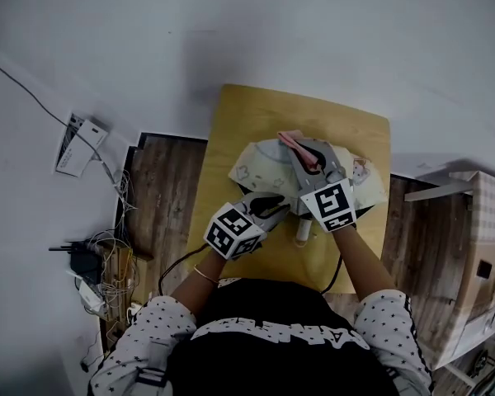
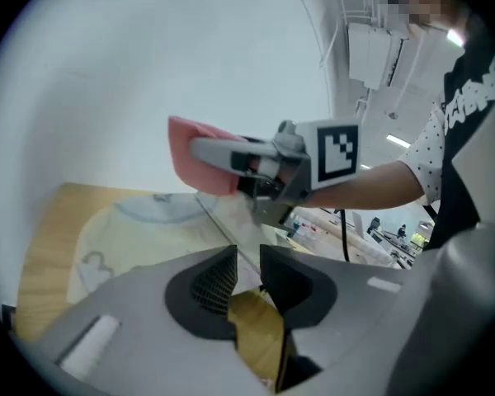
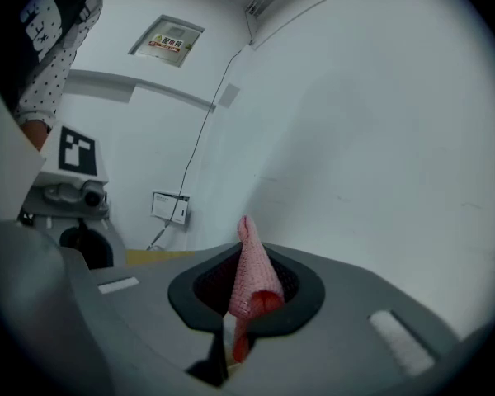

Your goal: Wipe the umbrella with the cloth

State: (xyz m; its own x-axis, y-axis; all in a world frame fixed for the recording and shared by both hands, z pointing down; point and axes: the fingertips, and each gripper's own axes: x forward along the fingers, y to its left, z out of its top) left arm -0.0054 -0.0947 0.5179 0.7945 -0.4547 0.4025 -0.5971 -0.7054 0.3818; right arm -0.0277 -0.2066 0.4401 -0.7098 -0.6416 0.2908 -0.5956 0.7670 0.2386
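At the far left of the head view, a tangle of cables (image 1: 107,275) is lying on the wood floor (image 1: 161,196) beside a white wall. Toward the centre, a wooden table (image 1: 239,110) is carrying the umbrella (image 1: 260,165), whose cream canopy is spreading flat across the tabletop while its pale handle (image 1: 303,231) is pointing to the table's near edge.

Just left of centre, the left gripper (image 1: 274,203) is reaching onto the canopy's near edge. Its own view is showing the jaws standing only a narrow gap apart, with a tan fold of the umbrella pinched low between the pads and a thin rib running away beyond them.

Just right of it, the right gripper (image 1: 304,149) is hanging over the middle of the canopy, its marker cube close beside the left one. Its jaws are clamping the cloth (image 1: 290,140), a pink mesh piece that is sticking up in a peak from between the pads. Whether the cloth is touching the canopy cannot be told.

At the right edge, a cardboard box (image 1: 478,254) is standing on the floor next to the table.
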